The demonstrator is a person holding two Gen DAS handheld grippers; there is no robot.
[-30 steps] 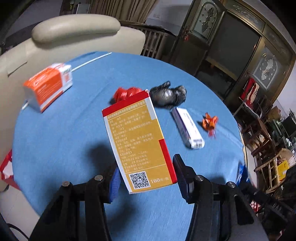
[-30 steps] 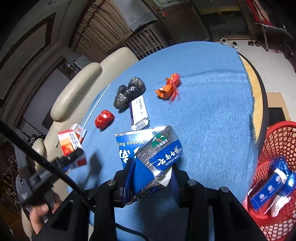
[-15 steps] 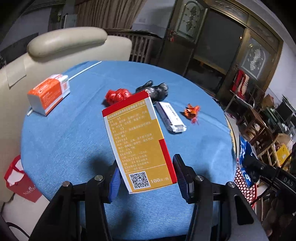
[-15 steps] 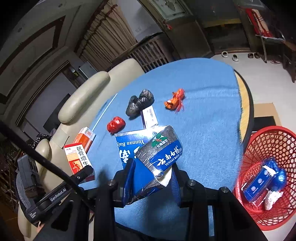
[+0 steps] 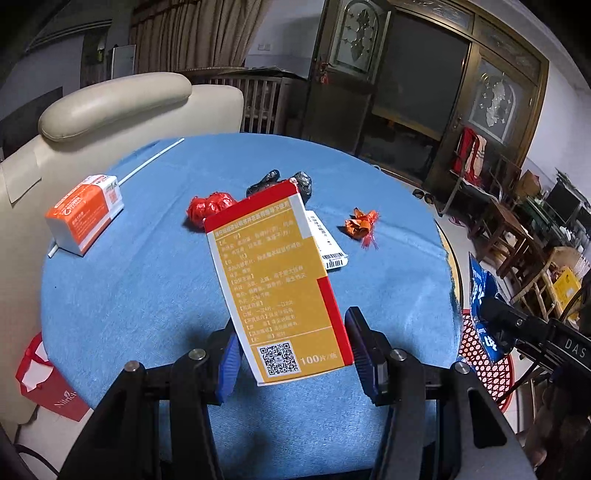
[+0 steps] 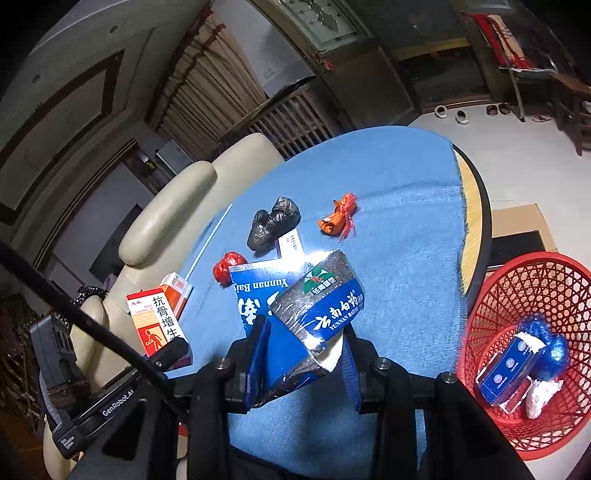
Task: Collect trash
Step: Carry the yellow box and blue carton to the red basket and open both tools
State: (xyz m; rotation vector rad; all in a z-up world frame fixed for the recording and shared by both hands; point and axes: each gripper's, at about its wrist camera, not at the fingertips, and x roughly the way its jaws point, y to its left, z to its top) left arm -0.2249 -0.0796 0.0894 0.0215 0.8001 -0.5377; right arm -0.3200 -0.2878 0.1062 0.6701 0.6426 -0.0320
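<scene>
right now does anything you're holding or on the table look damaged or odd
The blue toothpaste carton in the right gripper is crushed and torn open at its near end, white inside showing. The yellow medicine box in the left gripper looks intact but tilted. Crumpled wrappers and boxes lie scattered on the blue tablecloth.

Round worktop [image 5: 147, 295] under a blue cloth [image 6: 406, 229], bare wood rim at one edge. Cream sofa [image 5: 122, 107] just behind it, slatted crib [image 5: 266, 96] and curtains [image 5: 192, 33] further back. Dark wood doors with frosted glass [image 5: 354, 33]. Red paper bag [image 5: 48, 380] on floor beside the worktop. Slippers [image 6: 461, 114] by the door.
</scene>
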